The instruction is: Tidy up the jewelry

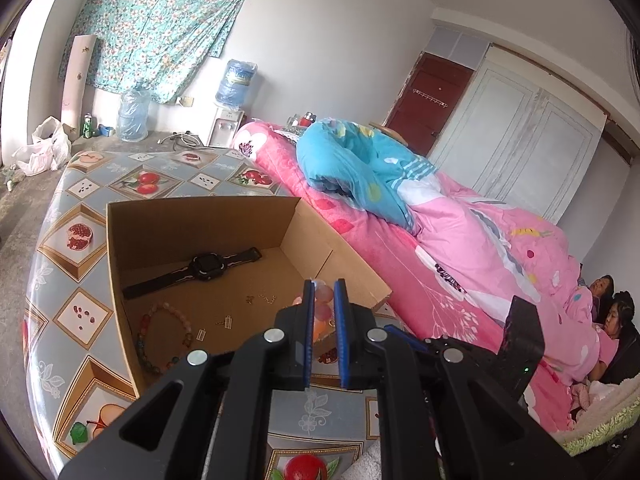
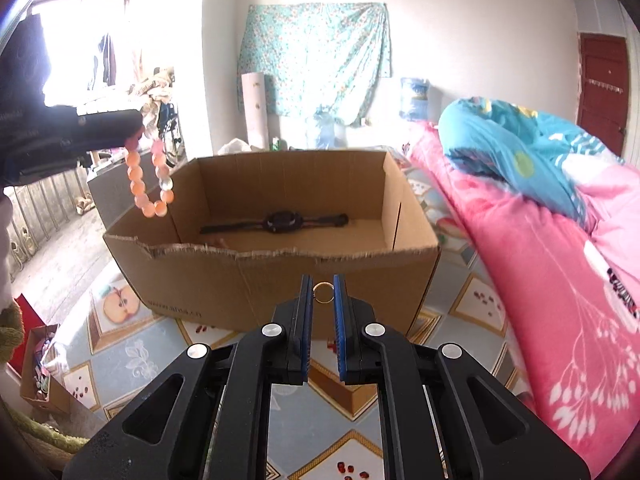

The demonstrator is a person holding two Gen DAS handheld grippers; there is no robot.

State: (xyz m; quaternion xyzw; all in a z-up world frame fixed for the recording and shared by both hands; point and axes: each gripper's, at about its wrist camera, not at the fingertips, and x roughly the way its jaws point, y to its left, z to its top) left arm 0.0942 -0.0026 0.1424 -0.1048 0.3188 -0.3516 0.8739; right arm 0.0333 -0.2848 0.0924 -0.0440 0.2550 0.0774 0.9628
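One cardboard box stands open on the fruit-patterned tablecloth, and everything here lies in or around it. On the box floor there is one black wristwatch stretched flat along the far wall, one multicoloured bead bracelet near the left wall, and about four small metal charms scattered between the two — too small to tell more.

The left gripper points downward over the box's near right corner. Its jaws are nearly closed, pinching the top of one peach-and-pink bead bracelet, which hangs as a loop above the box's front left corner in the right wrist view.

The right gripper is tilted down just in front of the box's near wall, outside it. Its jaws are almost closed, clamping one thin gold ring between the blue pads at the fingertips — the ring stands upright, above the tablecloth.
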